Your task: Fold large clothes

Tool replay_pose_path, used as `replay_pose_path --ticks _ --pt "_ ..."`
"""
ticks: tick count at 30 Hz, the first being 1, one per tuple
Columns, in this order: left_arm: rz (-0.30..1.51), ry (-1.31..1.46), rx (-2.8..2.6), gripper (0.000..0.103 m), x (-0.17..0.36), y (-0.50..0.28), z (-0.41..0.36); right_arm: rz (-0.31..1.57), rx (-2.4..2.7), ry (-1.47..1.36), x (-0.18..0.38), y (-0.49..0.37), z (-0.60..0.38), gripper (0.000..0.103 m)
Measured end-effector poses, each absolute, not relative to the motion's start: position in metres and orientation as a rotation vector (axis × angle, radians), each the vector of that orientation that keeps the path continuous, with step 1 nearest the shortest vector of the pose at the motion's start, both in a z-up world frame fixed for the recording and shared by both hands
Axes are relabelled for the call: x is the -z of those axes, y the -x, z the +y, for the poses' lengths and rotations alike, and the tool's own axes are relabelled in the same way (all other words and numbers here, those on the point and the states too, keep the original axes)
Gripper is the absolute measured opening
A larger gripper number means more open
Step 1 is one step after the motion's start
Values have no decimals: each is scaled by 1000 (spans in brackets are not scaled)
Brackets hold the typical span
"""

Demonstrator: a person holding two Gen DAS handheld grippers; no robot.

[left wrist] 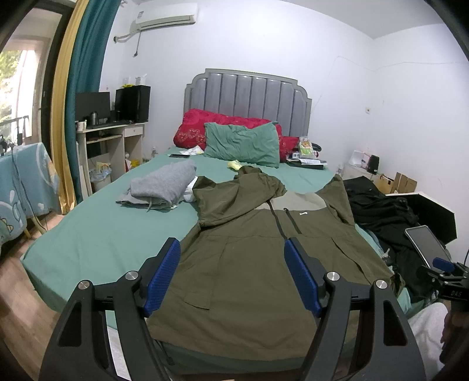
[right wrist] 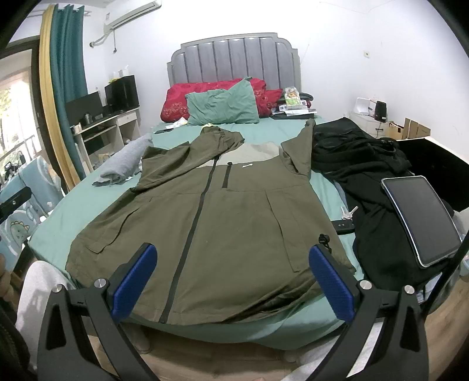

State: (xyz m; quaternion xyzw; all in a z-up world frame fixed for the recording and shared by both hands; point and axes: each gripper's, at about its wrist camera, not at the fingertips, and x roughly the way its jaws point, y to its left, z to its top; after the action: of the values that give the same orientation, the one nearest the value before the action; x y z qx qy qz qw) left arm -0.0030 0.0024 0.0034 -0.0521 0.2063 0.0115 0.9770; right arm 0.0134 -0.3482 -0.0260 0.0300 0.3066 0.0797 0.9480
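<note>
Olive jacket (right wrist: 211, 211) flat, zipped, at bed (left wrist: 96, 234) foot edge. L hand-held gripper (left wrist: 231, 275) & R hand-held gripper (right wrist: 231, 281) both wide open, holding nothing.

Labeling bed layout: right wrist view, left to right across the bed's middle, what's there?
Grey garment → olive jacket → keys → black clothes → tablet.

I see, upper centre: grey padded headboard (left wrist: 247, 93), red quilt (left wrist: 202, 126) and green pillow (left wrist: 241, 143) below it. Upper left: air conditioner (left wrist: 165, 16), teal curtain (left wrist: 85, 73), desk (left wrist: 110, 137) carrying dark monitor (left wrist: 92, 105). Left of centre: folded grey sweater (left wrist: 164, 181) on green bedsheet (left wrist: 102, 234). Right side: black clothing heap (right wrist: 366, 164), tablet (right wrist: 422, 217) resting on it, keys (right wrist: 347, 215) just beside heap.
</note>
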Motion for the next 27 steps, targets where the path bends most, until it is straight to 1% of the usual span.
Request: replay_pose_path --ticks 27 --pt "408 96 -23 76 -2 2 5 618 -164 -59 27 -12 -347 102"
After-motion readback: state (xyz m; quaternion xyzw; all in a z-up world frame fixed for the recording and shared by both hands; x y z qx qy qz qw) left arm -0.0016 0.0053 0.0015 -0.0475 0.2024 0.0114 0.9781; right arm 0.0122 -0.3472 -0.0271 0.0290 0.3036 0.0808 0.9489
